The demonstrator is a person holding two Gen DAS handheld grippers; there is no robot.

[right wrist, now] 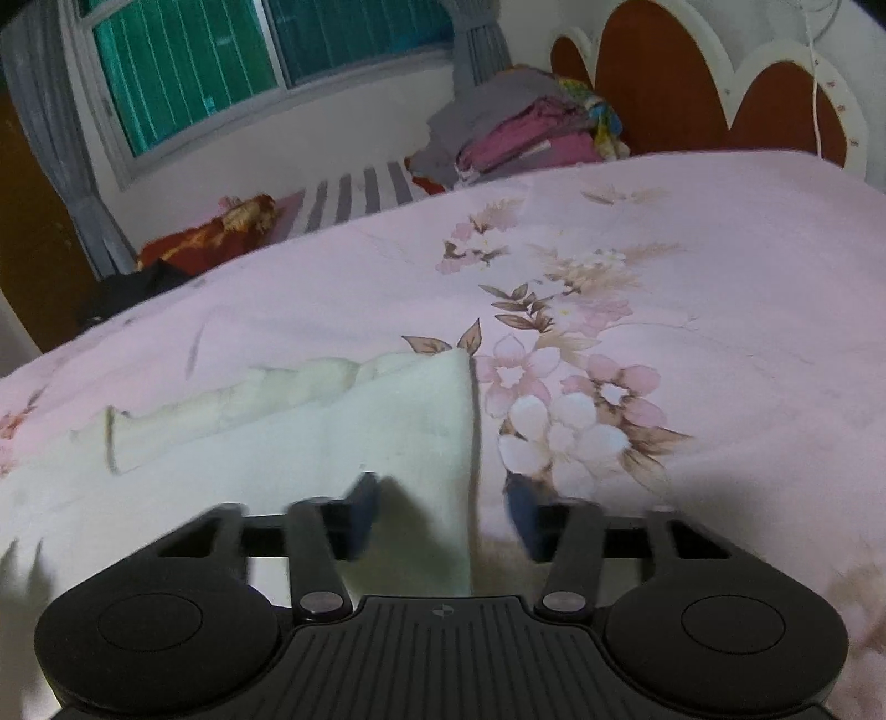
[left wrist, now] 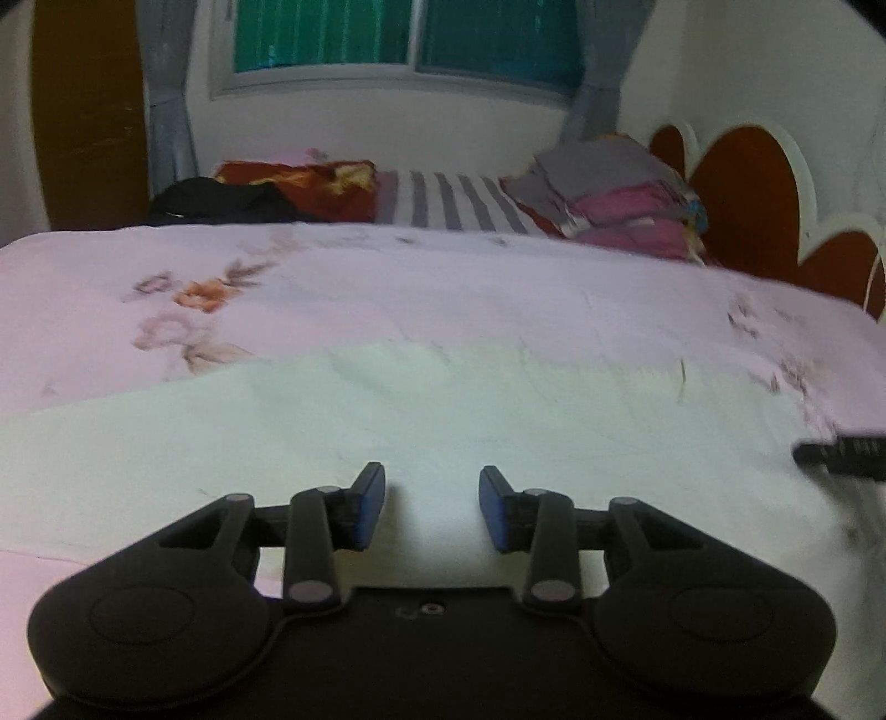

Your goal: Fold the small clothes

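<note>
A pale cream small garment (left wrist: 432, 421) lies flat on the pink flowered bedspread (left wrist: 387, 277). My left gripper (left wrist: 432, 509) is open and empty, low over the garment's near part. In the right wrist view the garment (right wrist: 343, 437) shows its right edge and a rumpled far edge. My right gripper (right wrist: 443, 512) is open, its jaws astride the garment's right edge, holding nothing. The tip of the right gripper (left wrist: 841, 454) shows at the right edge of the left wrist view.
The bedspread (right wrist: 692, 277) covers the bed. A stack of folded clothes (left wrist: 620, 194) sits at the far right by the red and white headboard (left wrist: 742, 183). A dark garment (left wrist: 221, 202) and a red cloth (left wrist: 310, 183) lie at the far left, under a window (left wrist: 410, 39).
</note>
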